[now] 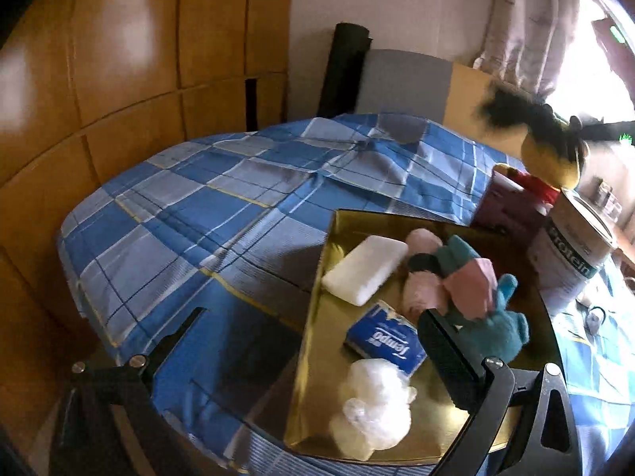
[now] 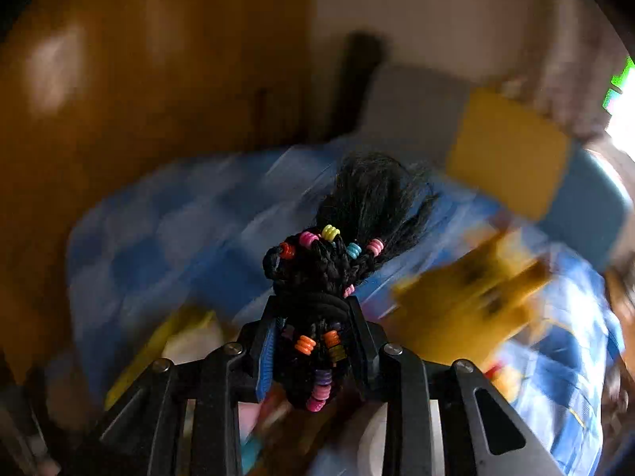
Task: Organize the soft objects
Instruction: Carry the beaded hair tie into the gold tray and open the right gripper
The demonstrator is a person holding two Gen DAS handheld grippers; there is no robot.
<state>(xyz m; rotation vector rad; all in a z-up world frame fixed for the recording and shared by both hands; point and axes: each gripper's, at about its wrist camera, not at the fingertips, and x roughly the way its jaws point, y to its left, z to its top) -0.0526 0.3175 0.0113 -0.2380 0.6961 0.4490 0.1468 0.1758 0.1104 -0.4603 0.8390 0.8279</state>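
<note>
A gold tray (image 1: 512,265) lies on the blue plaid bed. In it are a white sponge (image 1: 365,269), a pink roll (image 1: 421,277), a teal and pink plush toy (image 1: 482,297), a blue Tempo tissue pack (image 1: 387,339) and a white plastic-wrapped bundle (image 1: 373,410). My left gripper (image 1: 313,337) is open and empty, its right finger over the tray. My right gripper (image 2: 311,309) is shut on a doll's black braided hair with coloured beads (image 2: 337,261). The doll (image 1: 549,150) hangs in the air at the right of the left wrist view; its yellow body (image 2: 476,297) is blurred.
The bed's blue plaid cover (image 1: 222,214) fills the middle. A white canister (image 1: 571,261) and a maroon box (image 1: 504,210) stand right of the tray. Wooden wardrobe panels (image 1: 119,79) are at the left, a curtain (image 1: 528,20) and bright window at the right.
</note>
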